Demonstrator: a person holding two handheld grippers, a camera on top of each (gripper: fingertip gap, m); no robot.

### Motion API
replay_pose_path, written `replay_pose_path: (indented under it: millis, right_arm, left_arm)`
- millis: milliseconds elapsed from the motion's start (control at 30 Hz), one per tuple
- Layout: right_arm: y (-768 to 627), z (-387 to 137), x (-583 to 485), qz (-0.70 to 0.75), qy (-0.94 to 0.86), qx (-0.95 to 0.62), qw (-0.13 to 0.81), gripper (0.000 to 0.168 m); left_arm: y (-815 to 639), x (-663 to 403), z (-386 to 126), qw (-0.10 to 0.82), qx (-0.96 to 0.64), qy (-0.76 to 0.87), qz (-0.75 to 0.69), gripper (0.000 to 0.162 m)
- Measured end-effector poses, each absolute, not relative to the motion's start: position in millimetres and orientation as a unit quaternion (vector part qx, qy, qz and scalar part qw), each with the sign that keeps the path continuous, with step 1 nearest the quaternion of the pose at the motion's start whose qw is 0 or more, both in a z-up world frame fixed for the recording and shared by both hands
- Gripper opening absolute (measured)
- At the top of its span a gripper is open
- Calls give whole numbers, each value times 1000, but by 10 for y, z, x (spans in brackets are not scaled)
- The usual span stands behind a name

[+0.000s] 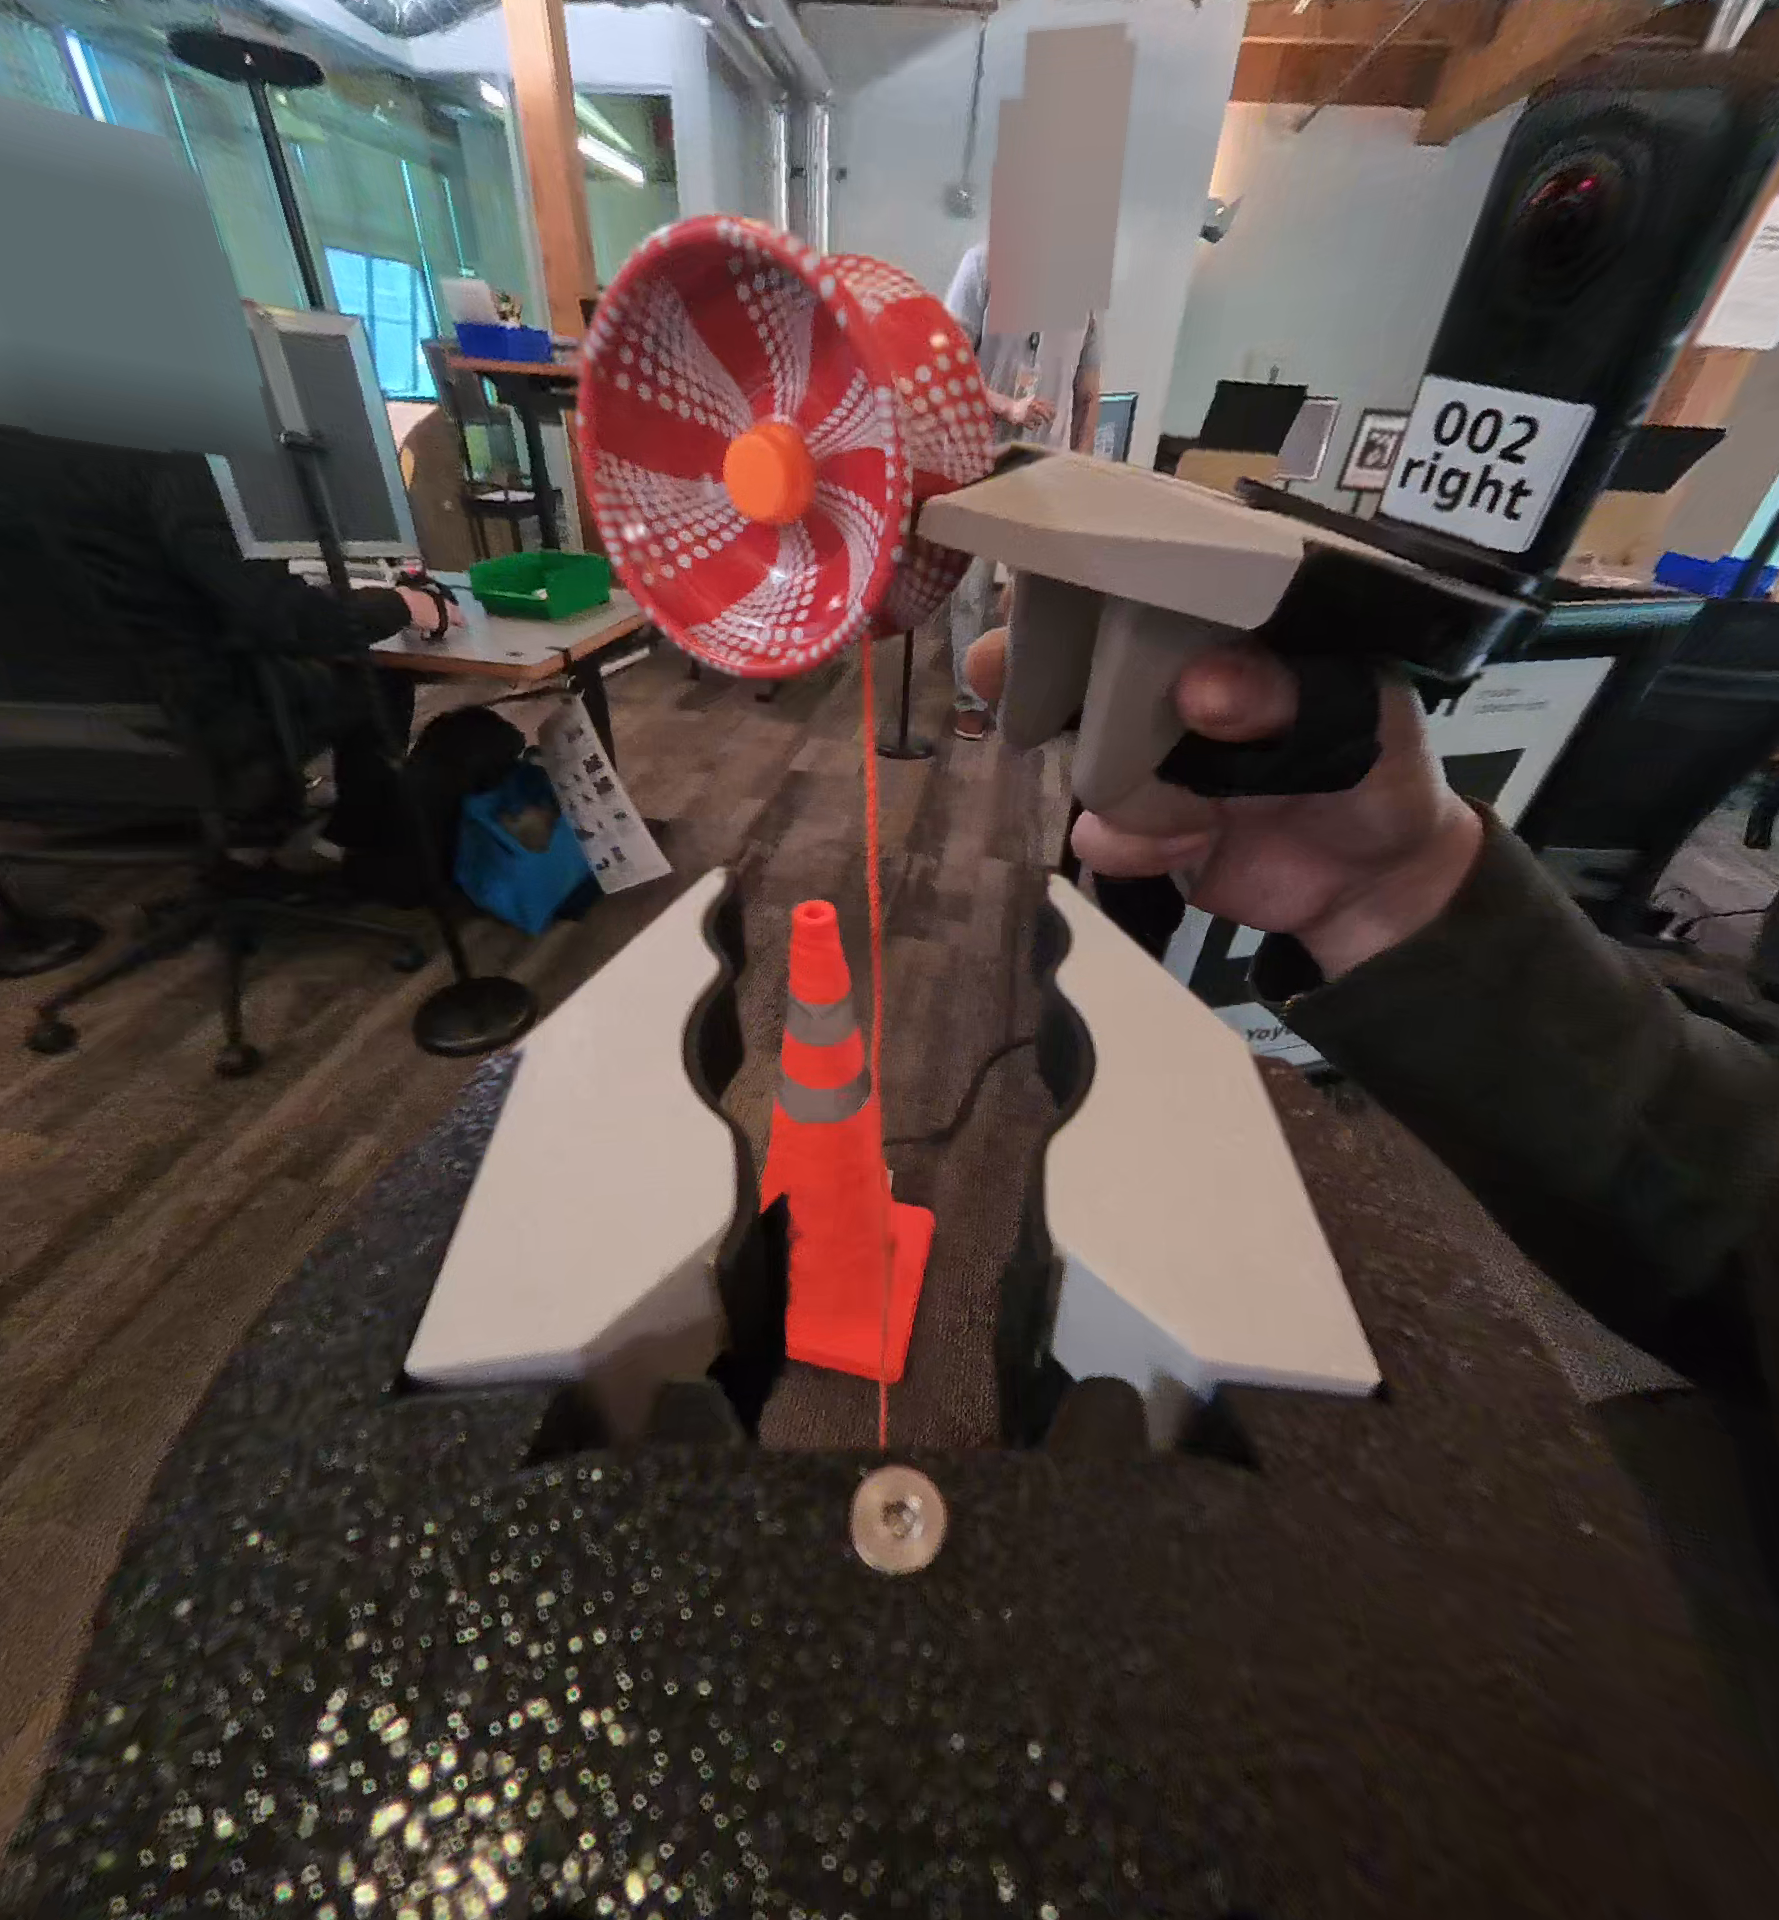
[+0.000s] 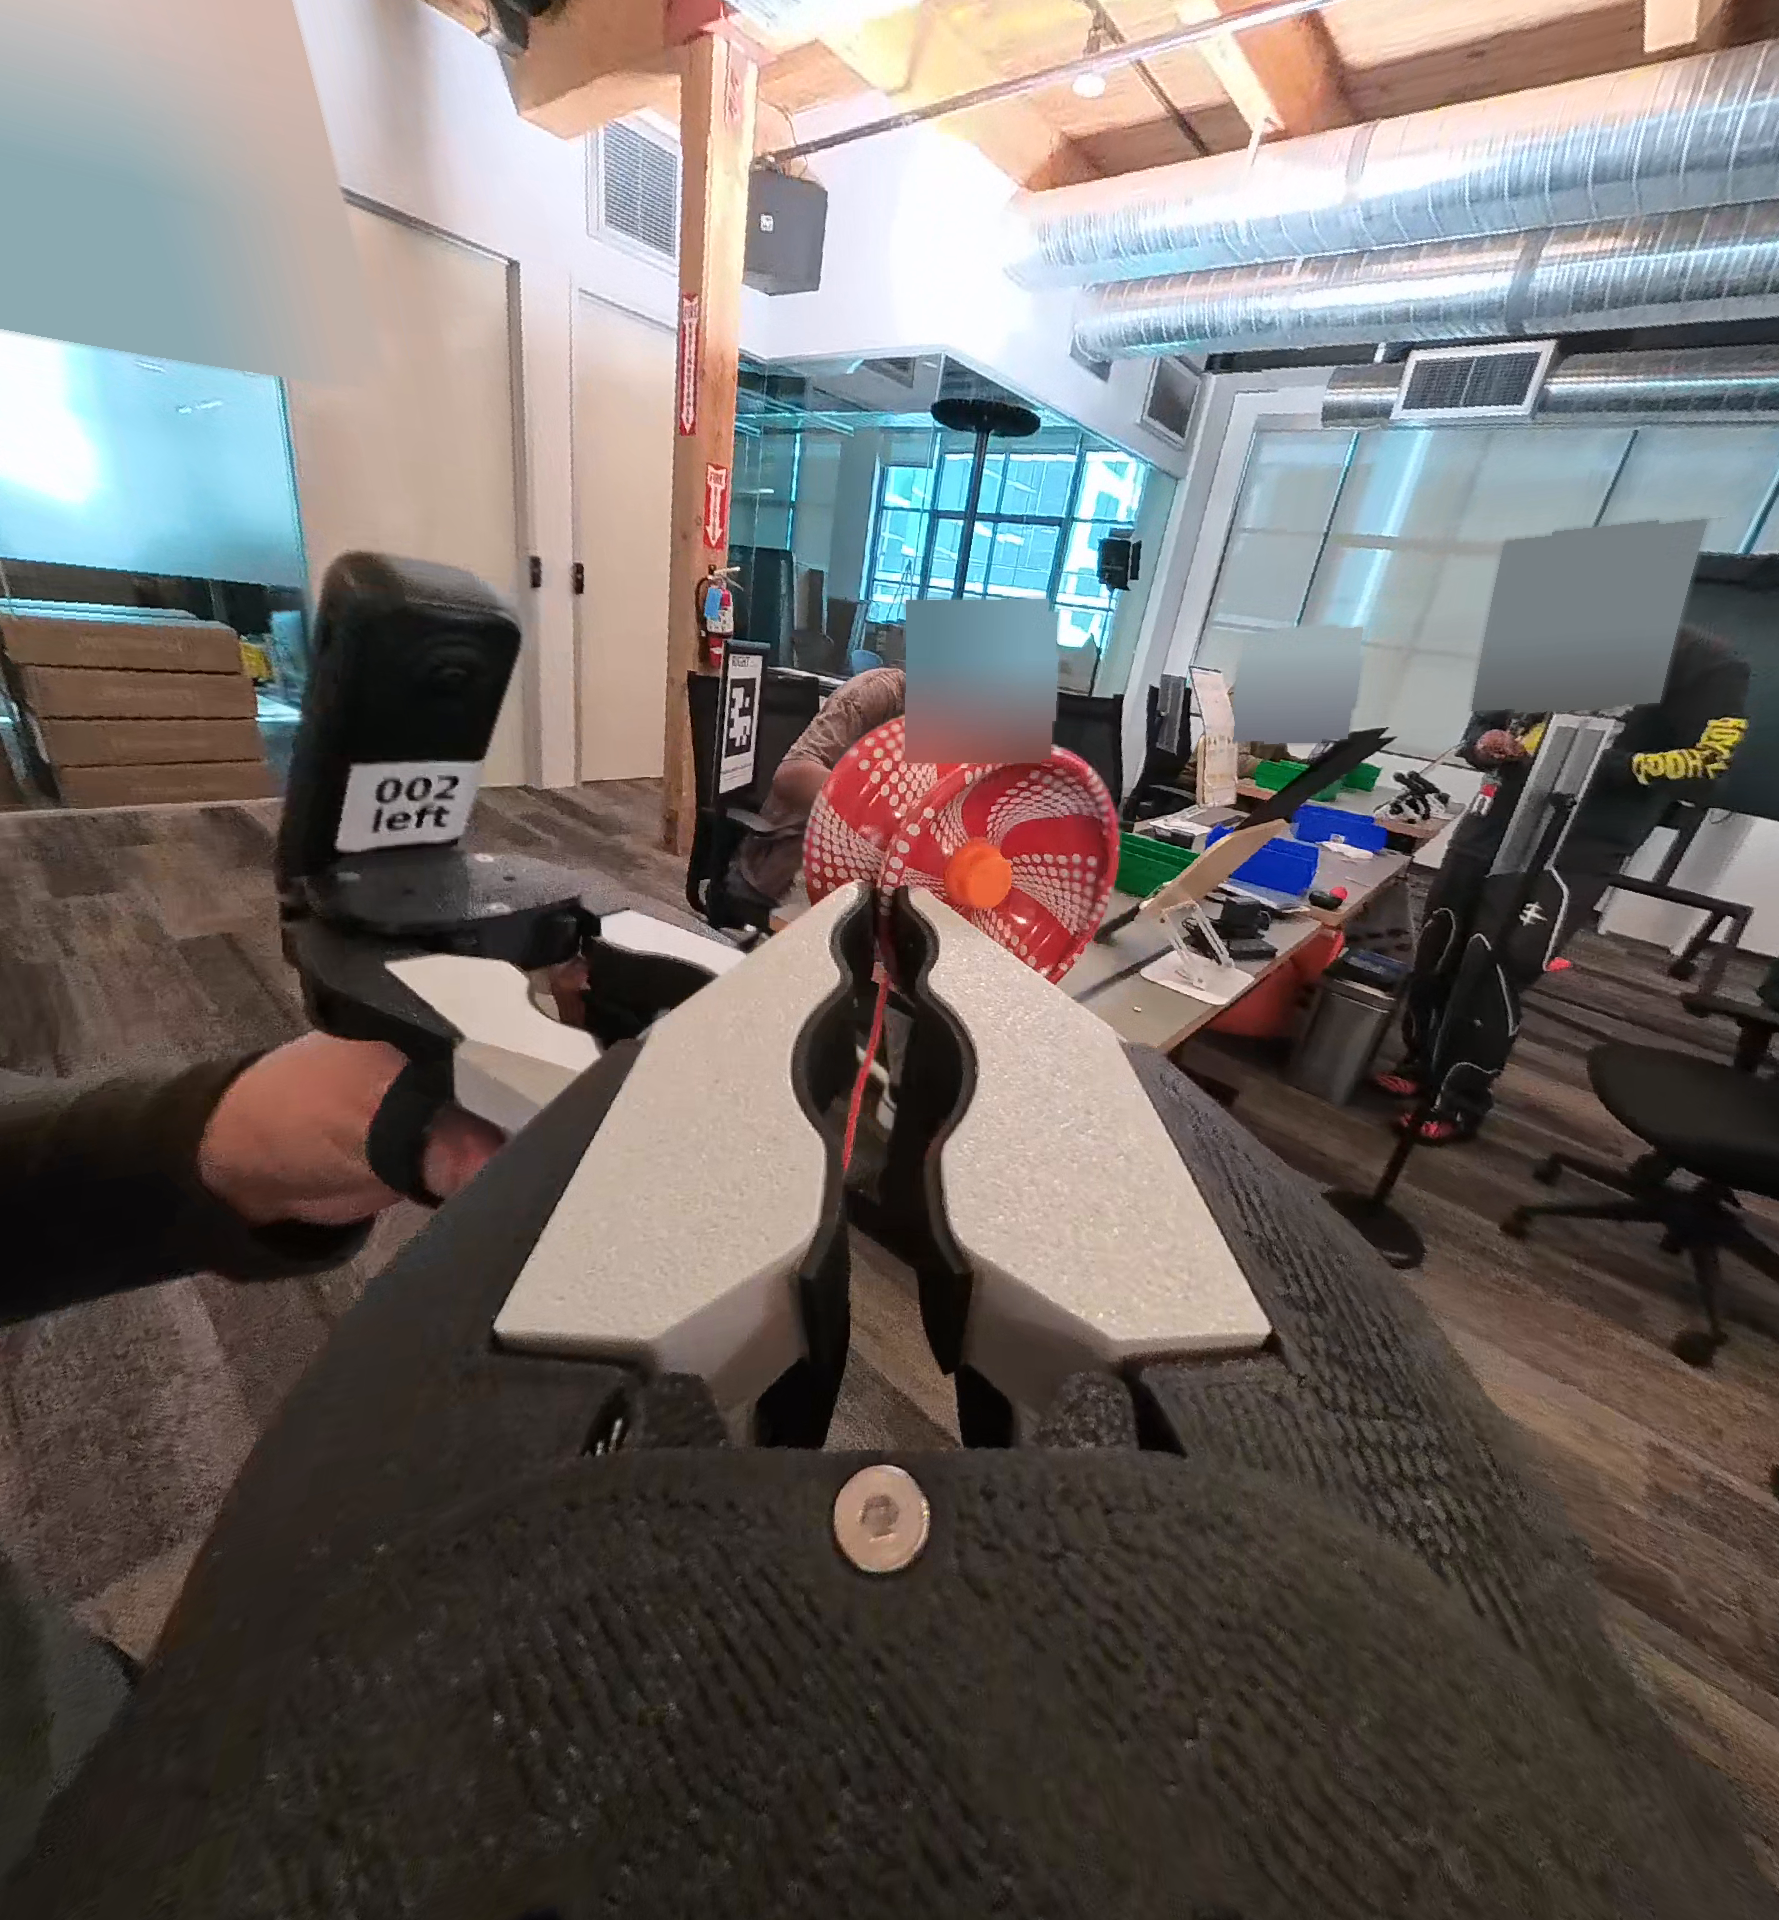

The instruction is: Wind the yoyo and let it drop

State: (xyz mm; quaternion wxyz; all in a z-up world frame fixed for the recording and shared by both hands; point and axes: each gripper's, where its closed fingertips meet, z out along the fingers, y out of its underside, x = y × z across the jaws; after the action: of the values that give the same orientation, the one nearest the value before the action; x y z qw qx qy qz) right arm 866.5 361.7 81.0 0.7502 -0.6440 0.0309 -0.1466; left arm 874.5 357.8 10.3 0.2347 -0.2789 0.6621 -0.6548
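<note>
A red yoyo [image 1: 760, 447] with white dots and an orange hub is held in the air, the right claw [image 2: 887, 904] clamped on its axle between the two halves. Its orange string [image 1: 872, 1039] runs down through the left claw [image 1: 885, 1091], whose jaws stand apart. Winding looks unfinished; the next move likely calls for wrapping string around the axle. An orange traffic cone [image 1: 833, 1143] stands on the floor beyond.

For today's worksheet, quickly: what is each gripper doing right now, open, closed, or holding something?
Left gripper: open, clamping nothing; the orange string runs between its fingers.
Right gripper: closed on the red yoyo at its string gap.
</note>
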Motion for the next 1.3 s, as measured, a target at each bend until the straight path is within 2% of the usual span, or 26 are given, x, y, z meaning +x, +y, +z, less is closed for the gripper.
replay_pose_path:
  millis: [100, 167, 300, 367, 433, 500, 567, 633, 733, 867, 1000, 1300]
  right_arm:
    - [3629, 825, 8643, -138, 28, -642, 754, 0]
    - [3645, 831, 8620, -134, 25, -642, 755, 0]
    - [3656, 843, 8591, -123, 21, -642, 756, 0]
    - [3650, 825, 8597, -126, 23, -645, 753, 0]
    - [3648, 814, 8594, -124, 24, -645, 753, 0]
    - [3640, 805, 8591, -121, 25, -646, 753, 0]
    - [3647, 796, 8592, -119, 24, -647, 753, 0]
    - [3671, 796, 8579, -115, 22, -648, 752, 0]
    - [3700, 793, 8548, -110, 18, -649, 753, 1]
    - [3699, 775, 8531, -115, 18, -656, 746, 0]
    - [3714, 742, 8516, -103, 22, -660, 744, 0]
    - [3647, 927, 8384, -51, -1, -624, 780, 0]
  left_arm:
    - [3455, 8675, 104, 194, -245, 653, -690, 15]
    - [3409, 8651, 77, 181, -223, 647, -706, 0]
    - [3407, 8726, -41, 161, -243, 640, -711, 0]
    - [3524, 8766, -15, 207, -259, 618, -713, 3]
    - [3652, 8749, 53, 246, -269, 593, -718, 21]
    - [3667, 8740, 35, 229, -283, 591, -720, 38]
    - [3642, 8758, -39, 205, -292, 602, -714, 41]
    - [3614, 8768, -86, 194, -290, 609, -713, 35]
    - [3505, 8731, -166, 174, -263, 630, -710, 0]
    - [3501, 8733, -260, 209, -238, 634, -706, 0]
    - [3591, 8787, -365, 179, -246, 622, -721, 0]
    - [3657, 9118, -1118, 145, -284, 707, -632, 0]
